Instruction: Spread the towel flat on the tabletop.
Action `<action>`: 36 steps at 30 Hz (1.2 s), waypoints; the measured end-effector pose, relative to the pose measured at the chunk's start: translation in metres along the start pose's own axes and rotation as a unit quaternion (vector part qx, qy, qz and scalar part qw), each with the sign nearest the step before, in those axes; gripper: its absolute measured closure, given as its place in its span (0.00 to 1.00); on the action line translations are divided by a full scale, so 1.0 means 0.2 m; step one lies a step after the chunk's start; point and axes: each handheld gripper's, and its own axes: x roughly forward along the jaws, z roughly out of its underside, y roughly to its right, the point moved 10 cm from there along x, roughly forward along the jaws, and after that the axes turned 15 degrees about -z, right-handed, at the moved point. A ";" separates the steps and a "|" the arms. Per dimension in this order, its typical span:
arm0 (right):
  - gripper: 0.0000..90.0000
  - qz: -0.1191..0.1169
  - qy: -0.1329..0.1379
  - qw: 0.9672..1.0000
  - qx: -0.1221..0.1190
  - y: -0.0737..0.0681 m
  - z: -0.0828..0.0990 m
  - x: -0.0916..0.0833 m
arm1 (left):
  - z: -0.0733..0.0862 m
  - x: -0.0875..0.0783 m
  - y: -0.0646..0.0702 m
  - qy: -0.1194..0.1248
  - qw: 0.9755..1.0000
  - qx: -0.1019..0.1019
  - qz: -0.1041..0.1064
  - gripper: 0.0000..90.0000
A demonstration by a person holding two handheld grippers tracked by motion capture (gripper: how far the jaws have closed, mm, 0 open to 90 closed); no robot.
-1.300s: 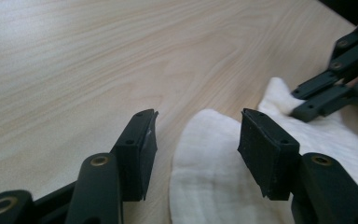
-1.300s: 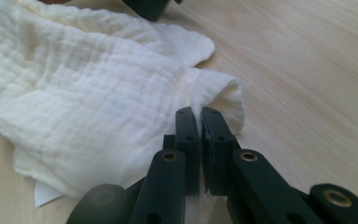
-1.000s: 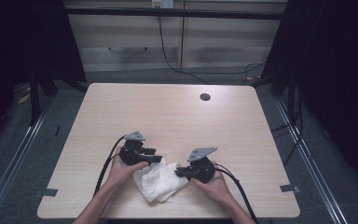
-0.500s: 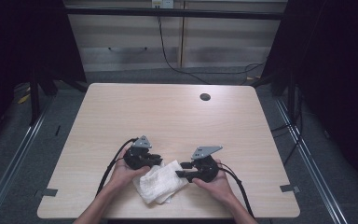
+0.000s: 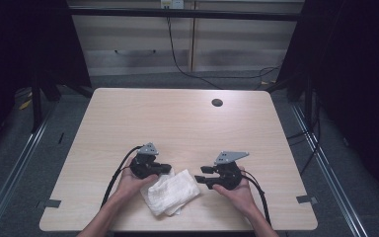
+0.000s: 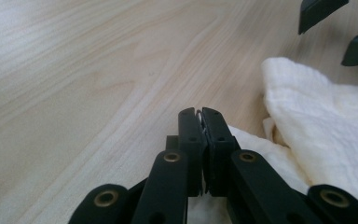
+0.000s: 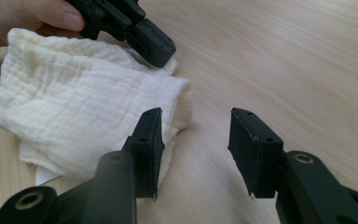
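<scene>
Pale wood bench point(image 5: 177, 123): I am pinching the soft, light cloth point(image 5: 170, 192) by its edge with my left tool point(image 6: 200, 122); beside the cloth, my right tool point(image 7: 193, 149) is spreading, gripping nothing.

The left black two-jaw gripper point(image 5: 165, 169) has a chunky dark body topped by a small grey three-cornered plate, and a black cable loops away from it toward seven o'clock. The right black two-jaw gripper point(image 5: 200, 178) carries a larger grey plate of the same kind at its twelve o'clock, with a black cable trailing toward five o'clock. Seen close, each jaw is a matte black block on hinged black links fixed with round brass-coloured rivets. Both of the person's forearms are bare, no sleeves
</scene>
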 end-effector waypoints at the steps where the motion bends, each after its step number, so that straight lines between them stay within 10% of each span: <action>1: 0.60 0.002 0.001 1.000 0.002 0.00 0.00 -0.01 | -0.01 -0.01 0.00 0.002 1.000 -0.003 -0.003 0.98; 21: 0.59 0.033 0.028 0.999 0.005 0.06 -0.05 -0.14 | -0.30 -0.24 0.02 0.097 0.995 -0.023 -0.008 0.98; 36: 0.58 0.055 0.057 0.997 0.013 0.10 -0.07 -0.26 | -0.89 -0.45 0.08 0.184 0.982 0.025 -0.032 0.98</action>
